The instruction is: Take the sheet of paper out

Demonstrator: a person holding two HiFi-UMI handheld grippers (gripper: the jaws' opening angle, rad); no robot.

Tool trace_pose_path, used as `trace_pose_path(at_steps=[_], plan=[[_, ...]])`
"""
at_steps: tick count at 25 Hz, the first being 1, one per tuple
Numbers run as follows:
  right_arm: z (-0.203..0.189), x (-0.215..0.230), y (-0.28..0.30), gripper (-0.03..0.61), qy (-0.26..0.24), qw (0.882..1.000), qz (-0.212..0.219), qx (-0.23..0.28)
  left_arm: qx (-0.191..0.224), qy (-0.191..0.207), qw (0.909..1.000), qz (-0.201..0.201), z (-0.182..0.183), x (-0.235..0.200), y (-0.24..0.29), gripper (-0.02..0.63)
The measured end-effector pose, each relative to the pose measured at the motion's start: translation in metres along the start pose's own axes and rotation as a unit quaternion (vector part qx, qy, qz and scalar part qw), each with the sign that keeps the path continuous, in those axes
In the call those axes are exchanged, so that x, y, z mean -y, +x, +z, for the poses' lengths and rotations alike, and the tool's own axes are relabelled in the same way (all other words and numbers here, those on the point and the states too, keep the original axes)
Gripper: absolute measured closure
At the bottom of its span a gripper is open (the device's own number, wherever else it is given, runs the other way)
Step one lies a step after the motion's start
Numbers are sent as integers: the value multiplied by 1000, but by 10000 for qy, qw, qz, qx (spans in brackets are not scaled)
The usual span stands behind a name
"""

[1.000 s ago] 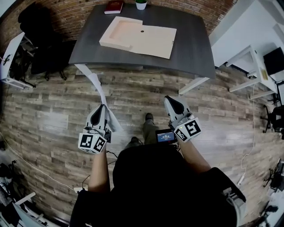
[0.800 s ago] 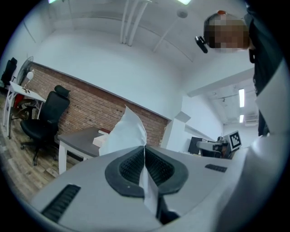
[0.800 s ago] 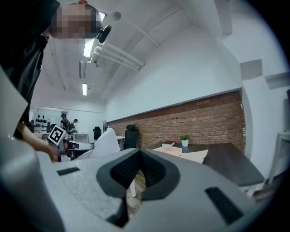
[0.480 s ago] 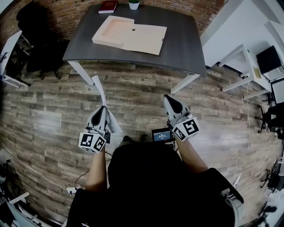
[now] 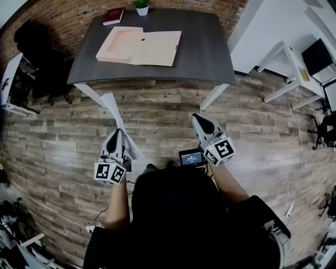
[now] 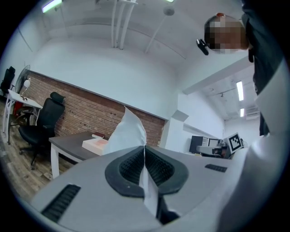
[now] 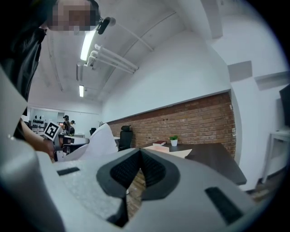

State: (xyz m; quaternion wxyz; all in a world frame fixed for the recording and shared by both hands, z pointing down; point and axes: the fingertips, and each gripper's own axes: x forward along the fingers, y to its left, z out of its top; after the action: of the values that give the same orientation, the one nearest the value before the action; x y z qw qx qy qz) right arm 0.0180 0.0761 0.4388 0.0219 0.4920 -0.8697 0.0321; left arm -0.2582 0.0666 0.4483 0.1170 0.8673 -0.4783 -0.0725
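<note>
A white sheet of paper (image 5: 116, 113) sticks forward and up from my left gripper (image 5: 116, 132), whose jaws are shut on its near edge; in the left gripper view the sheet of paper (image 6: 128, 133) rises from between the pads. My right gripper (image 5: 201, 121) is shut with nothing between its jaws and is held level over the wooden floor. An open beige folder box (image 5: 137, 45) lies on the dark grey table (image 5: 205, 52) ahead, well beyond both grippers. In the right gripper view the paper (image 7: 96, 141) shows at the left.
A red book (image 5: 113, 16) and a small potted plant (image 5: 141, 6) stand at the table's far edge by the brick wall. A black office chair (image 5: 39, 52) is left of the table. White desks (image 5: 294, 73) stand at the right. Cables run over the floor.
Both grippers and the person have moved back from the table, which now sits farther up in the head view. The left gripper still holds the sheet.
</note>
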Motion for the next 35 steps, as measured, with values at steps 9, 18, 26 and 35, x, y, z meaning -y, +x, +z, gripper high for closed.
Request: trace_pose_path(at_steps=[9, 18, 26, 35], plan=[[-13, 21, -8, 575, 47, 10000, 40, 8, -111, 53, 9997, 193, -17, 20, 7, 615], [-26, 25, -15, 575, 115, 9998, 146, -59, -212, 70, 9996, 160, -23, 36, 8, 615], [-30, 23, -14, 575, 207, 9994, 272, -59, -189, 4, 9997, 174, -25, 39, 7, 615], [-31, 23, -11, 575, 255, 9993, 277, -45, -206, -82, 9995, 244, -30, 35, 4, 615]])
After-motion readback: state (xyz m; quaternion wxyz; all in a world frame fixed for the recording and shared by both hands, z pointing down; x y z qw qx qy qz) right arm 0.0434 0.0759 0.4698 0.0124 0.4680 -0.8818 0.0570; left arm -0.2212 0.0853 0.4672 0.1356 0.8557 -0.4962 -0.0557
